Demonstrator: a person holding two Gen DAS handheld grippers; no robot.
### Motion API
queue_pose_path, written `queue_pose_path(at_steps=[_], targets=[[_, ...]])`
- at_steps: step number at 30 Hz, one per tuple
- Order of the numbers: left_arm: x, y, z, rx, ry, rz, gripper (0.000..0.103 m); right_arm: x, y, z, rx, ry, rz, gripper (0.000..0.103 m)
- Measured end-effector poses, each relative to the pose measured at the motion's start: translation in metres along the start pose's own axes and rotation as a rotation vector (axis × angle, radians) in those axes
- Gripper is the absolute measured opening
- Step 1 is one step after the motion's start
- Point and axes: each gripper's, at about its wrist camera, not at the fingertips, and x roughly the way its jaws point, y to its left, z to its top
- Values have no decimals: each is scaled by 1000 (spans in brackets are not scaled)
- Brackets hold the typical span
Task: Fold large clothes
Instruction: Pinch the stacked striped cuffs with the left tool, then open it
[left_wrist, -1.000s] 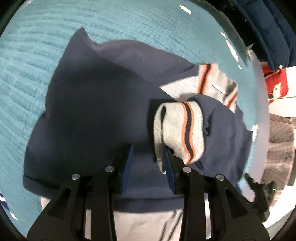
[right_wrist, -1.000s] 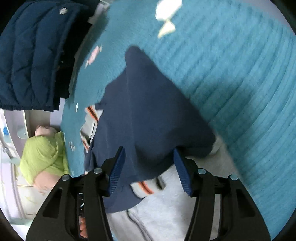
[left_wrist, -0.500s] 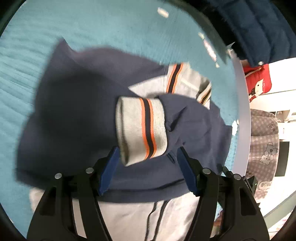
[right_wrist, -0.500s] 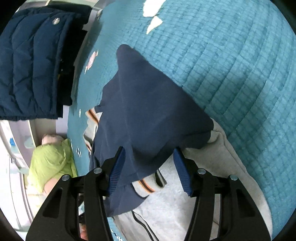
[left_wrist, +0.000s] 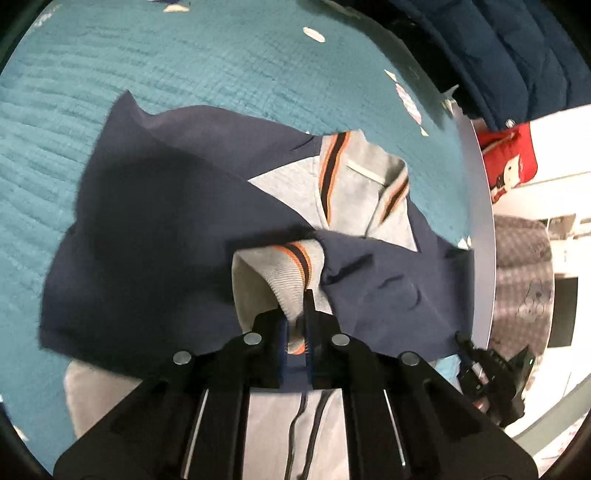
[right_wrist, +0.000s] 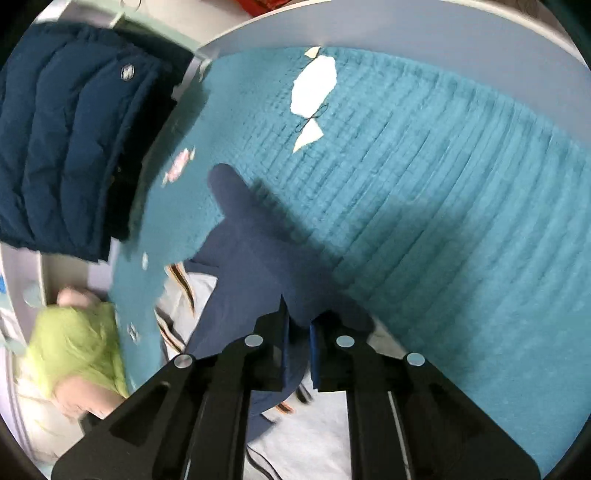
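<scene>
A navy and grey jacket lies on the teal bedspread, its grey collar striped orange and black. My left gripper is closing, and its pads pinch the grey ribbed sleeve cuff, which is lifted off the navy cloth. In the right wrist view my right gripper is closing too, with a fold of the navy sleeve caught between its pads. The sleeve rises from the bedspread toward the fingers. The jacket's grey front lies below them.
A dark blue quilted coat hangs past the bed's far edge, also seen in the right wrist view as the quilted coat. A red cushion sits beyond the pale bed rim. A green bundle lies off the bed's left side.
Both grippers went from open to shut. The left one closed on the grey cuff and raised it; the right one closed on the navy sleeve and lifted it.
</scene>
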Motion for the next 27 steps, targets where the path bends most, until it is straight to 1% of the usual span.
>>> queue_pose_path(at_steps=[1,3,4,5,6,8,9,11,12,13,14,15,16,17,18,19,20,21,22,23,24,25,26,27], targets=[[-3,-2,-2,17,2,15,7,1,0,1,3,11,-7,8],[-2,-1,-6,55,12,41,7,4,-2,3,-30,17,-48,8],[6,5,-6,47,29,47,7,17,-8,5,-34,22,-79,9],[20,12,-4,36,64,45,8,29,-15,7,-33,44,-112,10],[29,18,-4,17,82,56,8,41,-25,9,-1,69,-129,11],[44,22,-5,-12,100,64,8,39,-34,8,76,64,-78,11],[41,19,-6,1,82,72,8,30,-33,8,87,57,-55,14],[35,13,-7,33,45,91,9,12,-26,6,73,52,-49,18],[34,10,-6,34,42,100,9,-3,-22,6,55,22,-51,28],[33,10,-5,30,45,103,9,-16,-14,7,14,-22,-42,31],[32,10,-5,29,42,103,9,-32,-2,8,-62,-80,-41,31],[30,13,-6,33,38,103,9,-44,14,10,-156,-129,-60,31],[30,12,-6,38,34,107,9,-49,24,11,-215,-148,-61,30],[30,13,-5,37,34,109,9,-47,36,14,-284,-148,-47,29],[29,13,-6,33,30,112,9,-38,42,18,-311,-131,-51,25],[27,13,-6,29,22,116,9,-20,45,21,-330,-86,-96,19],[25,12,-5,24,11,117,9,4,42,23,-344,-18,-145,15],[20,14,-4,10,-11,112,9,21,36,24,-351,28,-179,8],[15,15,-3,-5,-26,105,9,42,25,22,-347,69,-247,5],[11,17,-2,-20,-42,102,8,57,13,21,-350,75,-297,4],[6,18,0,-23,-61,108,8,63,6,20,-359,63,-309,0],[2,17,1,-16,-68,105,8,68,-3,21,-369,26,-290,0],[2,16,2,-6,-61,95,8,65,-8,20,-349,20,-277,0],[2,15,3,-4,-53,100,8,60,-7,22,-313,17,-284,0]])
